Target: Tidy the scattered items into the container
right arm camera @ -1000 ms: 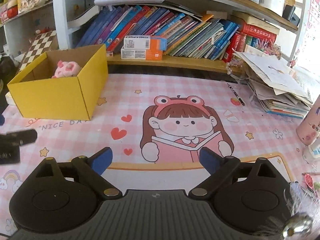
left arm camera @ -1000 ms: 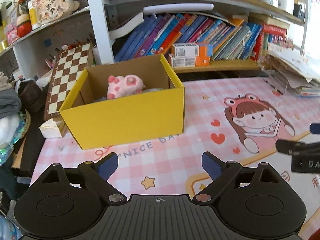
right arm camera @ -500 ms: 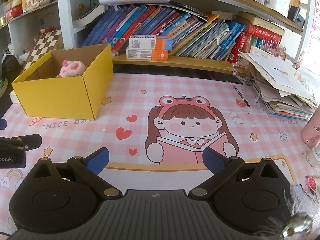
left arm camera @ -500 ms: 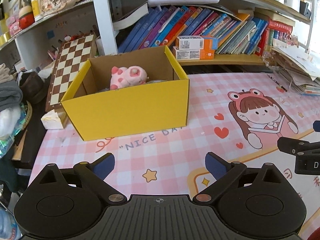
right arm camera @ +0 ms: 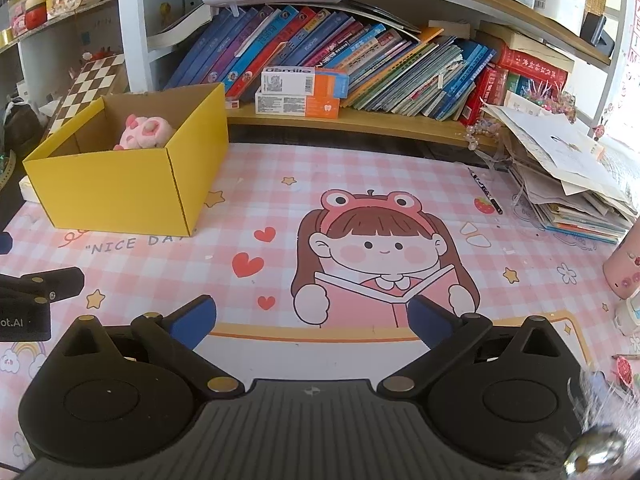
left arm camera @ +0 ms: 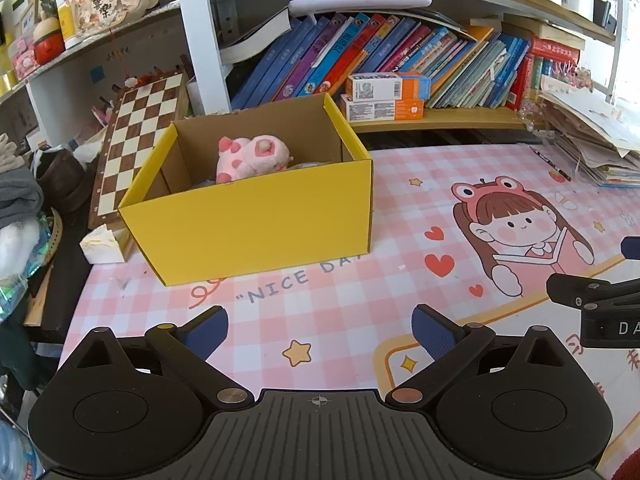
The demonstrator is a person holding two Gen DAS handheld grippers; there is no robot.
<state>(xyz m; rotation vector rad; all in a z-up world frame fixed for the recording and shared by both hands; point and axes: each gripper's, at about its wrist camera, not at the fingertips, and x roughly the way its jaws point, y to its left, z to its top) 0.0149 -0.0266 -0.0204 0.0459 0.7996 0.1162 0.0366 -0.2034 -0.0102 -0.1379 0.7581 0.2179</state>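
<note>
A yellow cardboard box (left arm camera: 256, 220) stands open on the pink checked mat (left arm camera: 360, 300), at the left of the desk. A pink plush toy (left arm camera: 250, 156) lies inside it, along with something grey that is mostly hidden behind the front wall. My left gripper (left arm camera: 320, 324) hovers over the mat in front of the box, open, with nothing between its blue pads. My right gripper (right arm camera: 310, 314) is open too and holds nothing. It sits over the cartoon girl printed on the mat, with the box (right arm camera: 116, 196) and plush (right arm camera: 146, 132) far to its left.
A chessboard (left arm camera: 136, 136) leans behind the box and a small white carton (left arm camera: 102, 246) sits at its left. Shelves of books (right arm camera: 360, 64) line the back. A pen (right arm camera: 486, 192), a messy paper stack (right arm camera: 568, 168) and a pink cup (right arm camera: 624, 268) crowd the right side.
Both grippers' jaws have spread a little wider. The box, the plush and everything on the desk stay where they were.
</note>
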